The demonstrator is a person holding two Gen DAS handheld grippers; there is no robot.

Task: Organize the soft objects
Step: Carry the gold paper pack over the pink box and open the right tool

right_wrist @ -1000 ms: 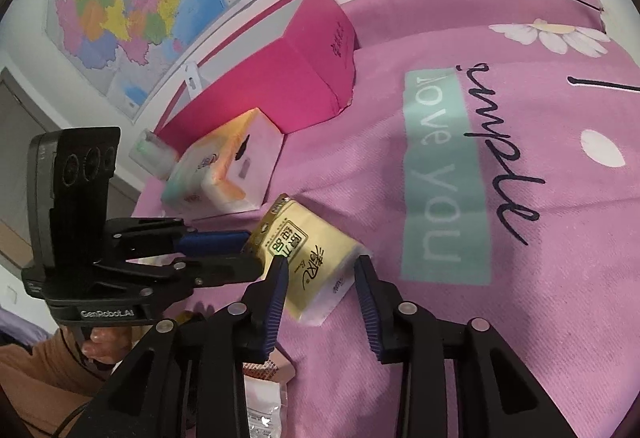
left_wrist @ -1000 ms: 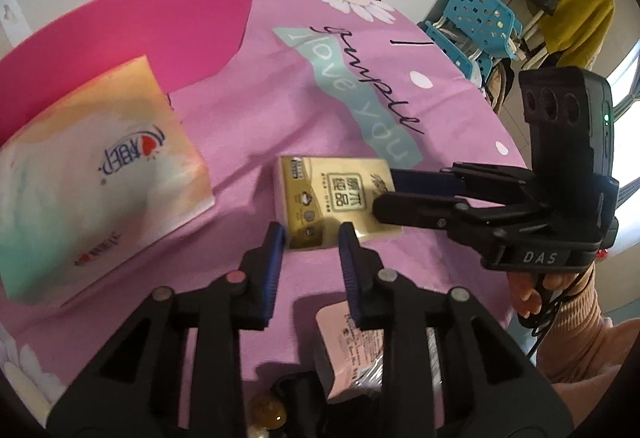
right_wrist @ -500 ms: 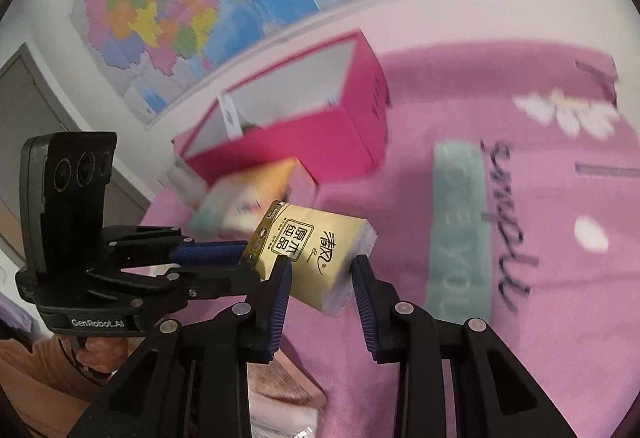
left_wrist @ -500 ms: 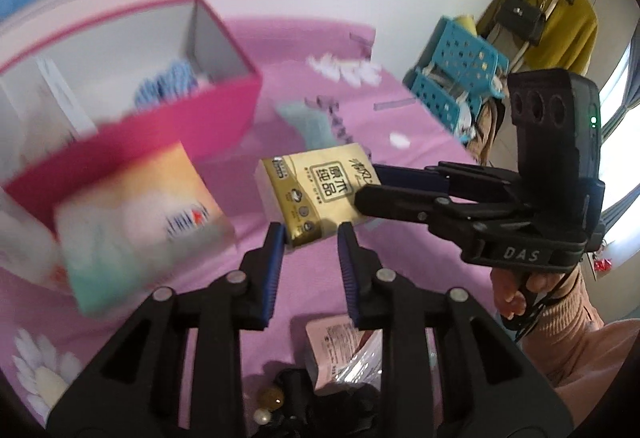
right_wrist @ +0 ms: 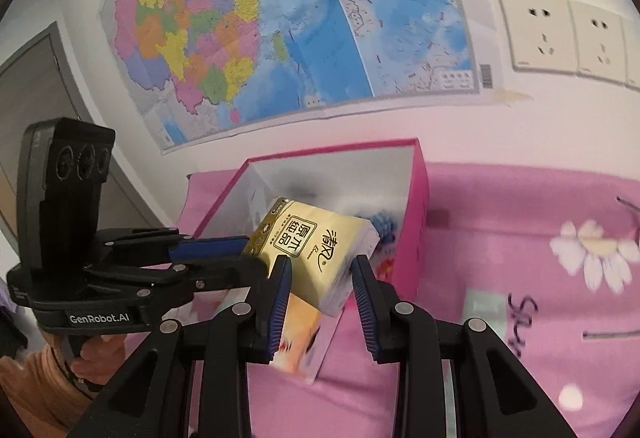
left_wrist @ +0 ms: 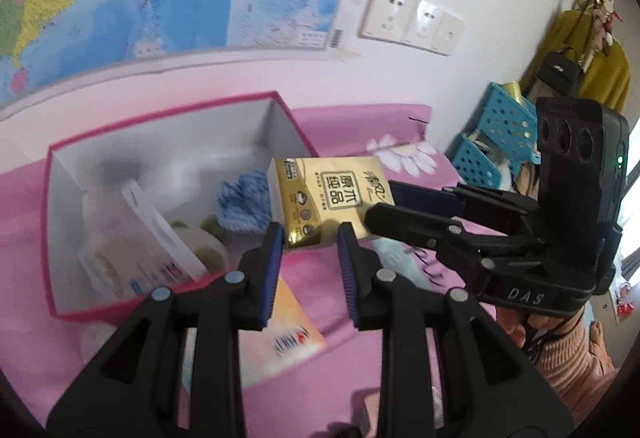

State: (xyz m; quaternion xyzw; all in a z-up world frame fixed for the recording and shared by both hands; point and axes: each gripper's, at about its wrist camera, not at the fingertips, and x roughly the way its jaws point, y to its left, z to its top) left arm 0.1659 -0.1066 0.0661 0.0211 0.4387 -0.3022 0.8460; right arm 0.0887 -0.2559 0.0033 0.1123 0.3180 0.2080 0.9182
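Note:
A gold tissue pack (left_wrist: pixel 326 199) is held in the air by both grippers, at the near right corner of the open pink box (left_wrist: pixel 182 109). My left gripper (left_wrist: pixel 310 238) is shut on the pack's near edge. My right gripper (right_wrist: pixel 320 270) is shut on its other end; it also shows in the left wrist view (left_wrist: pixel 384 205). In the right wrist view the pack (right_wrist: pixel 316 242) hangs in front of the box (right_wrist: pixel 418 205). Inside the box lie a blue knitted thing (left_wrist: pixel 240 207), a white pack (left_wrist: pixel 140 250) and a pale round thing.
A pastel tissue pack (left_wrist: pixel 288 334) lies on the pink cloth (right_wrist: pixel 532 213) below my grippers, near the box front. A map and wall sockets (right_wrist: pixel 560 37) are on the wall behind. Blue crates (left_wrist: pixel 500 141) stand at the right.
Both grippers have lifted the gold pack off the cloth and carried it up and toward the pink box. The box inside has come into view.

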